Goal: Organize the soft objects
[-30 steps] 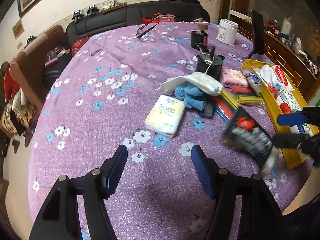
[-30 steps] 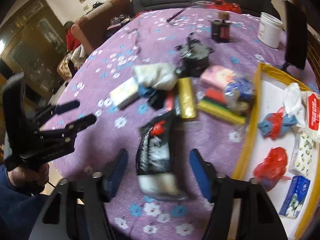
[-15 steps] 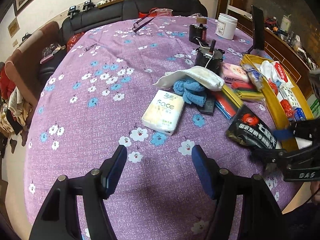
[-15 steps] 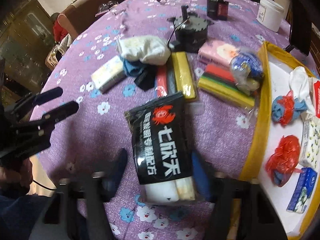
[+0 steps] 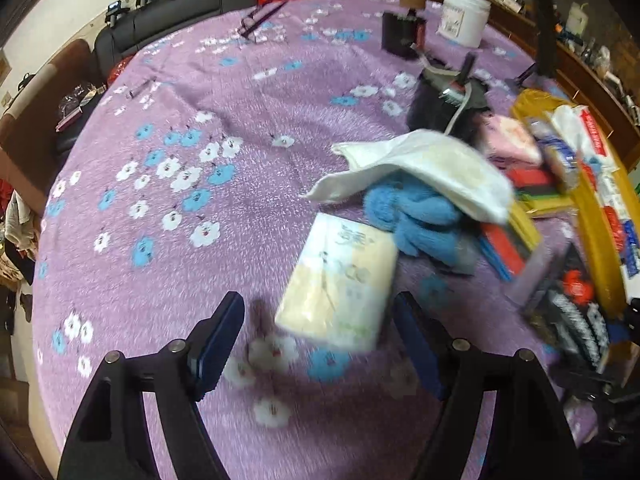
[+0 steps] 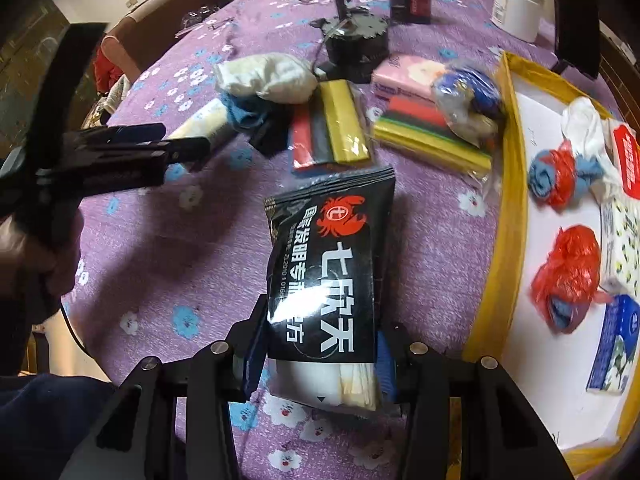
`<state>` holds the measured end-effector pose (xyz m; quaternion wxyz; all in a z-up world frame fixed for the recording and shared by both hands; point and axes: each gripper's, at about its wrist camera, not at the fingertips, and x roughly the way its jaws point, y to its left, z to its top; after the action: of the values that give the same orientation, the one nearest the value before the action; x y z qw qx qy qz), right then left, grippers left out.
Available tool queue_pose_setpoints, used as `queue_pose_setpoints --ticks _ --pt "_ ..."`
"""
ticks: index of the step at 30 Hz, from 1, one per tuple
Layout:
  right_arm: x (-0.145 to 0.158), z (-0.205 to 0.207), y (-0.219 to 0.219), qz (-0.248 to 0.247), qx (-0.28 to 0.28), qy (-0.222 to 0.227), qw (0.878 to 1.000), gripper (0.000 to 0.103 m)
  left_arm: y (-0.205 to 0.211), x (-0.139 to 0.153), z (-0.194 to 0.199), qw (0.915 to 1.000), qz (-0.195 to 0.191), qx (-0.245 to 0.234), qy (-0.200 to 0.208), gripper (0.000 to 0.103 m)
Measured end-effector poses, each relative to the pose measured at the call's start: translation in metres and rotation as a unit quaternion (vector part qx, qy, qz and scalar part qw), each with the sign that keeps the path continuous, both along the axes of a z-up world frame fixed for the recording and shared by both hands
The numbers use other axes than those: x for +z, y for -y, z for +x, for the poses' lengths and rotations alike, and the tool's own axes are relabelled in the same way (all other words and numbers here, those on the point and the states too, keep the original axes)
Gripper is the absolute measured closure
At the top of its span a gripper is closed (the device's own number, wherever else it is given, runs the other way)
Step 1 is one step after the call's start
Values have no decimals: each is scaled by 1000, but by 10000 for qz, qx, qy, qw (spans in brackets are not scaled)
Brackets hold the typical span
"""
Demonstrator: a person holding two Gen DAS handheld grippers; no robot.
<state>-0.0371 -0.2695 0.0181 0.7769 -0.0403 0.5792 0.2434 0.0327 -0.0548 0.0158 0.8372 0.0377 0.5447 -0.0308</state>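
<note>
My right tool (image 6: 318, 364) is clamped on the near end of the black packet (image 6: 326, 276), its 2 blue pads pressing the sides where a pale roll shows through a clear window. The jaws have just been closing onto it. The packet lies lengthwise on the purple flowered desk (image 6: 168, 248), just left of the yellow-rimmed tray (image 6: 502, 216), which already carries red bags, a blue cloth and tissue packs. I judge this packet light and squashy, with a glossy film that could slide in the pads, so I want the grip low on the padded body rather than on the thin crimped far edge, which would just fold.

My left tool (image 5: 316, 332) stands apart with nothing pressed between the pads. Its jaws have just been opening, and the near end of the pale tissue pack (image 5: 340, 284) sits between the fingertips without my being able to see contact; that view is blurred. The pack lies on the desk, touching the blue knitted cloth (image 5: 416, 220) at its far right corner, with a white towel (image 5: 432, 168) draped over that cloth. I expect the tissue pack to be light, springy and slick-wrapped. I would take it across its short width near the middle, squeezing enough to dent it, so it does not pivot or slip out.
</note>
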Motion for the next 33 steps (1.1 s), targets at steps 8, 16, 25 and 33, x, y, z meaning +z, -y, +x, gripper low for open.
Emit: queue_pose_setpoints --ticks 8,16,25,33 --pt "1 1 -2 -41 -106 63 9999 54 -2 -2 6 9998 -128 33 124 56" --pt "3 -2 -17 -147 153 192 9996 53 -3 -1 -54 9992 -295 210 147 57" --pt "-5 3 -27 -306 210 145 9992 51 2 -1 -64 9990 -118 261 329 57" --pt "-6 5 -27 -216 269 94 9994 48 7 -2 -66 9986 -106 283 434 49"
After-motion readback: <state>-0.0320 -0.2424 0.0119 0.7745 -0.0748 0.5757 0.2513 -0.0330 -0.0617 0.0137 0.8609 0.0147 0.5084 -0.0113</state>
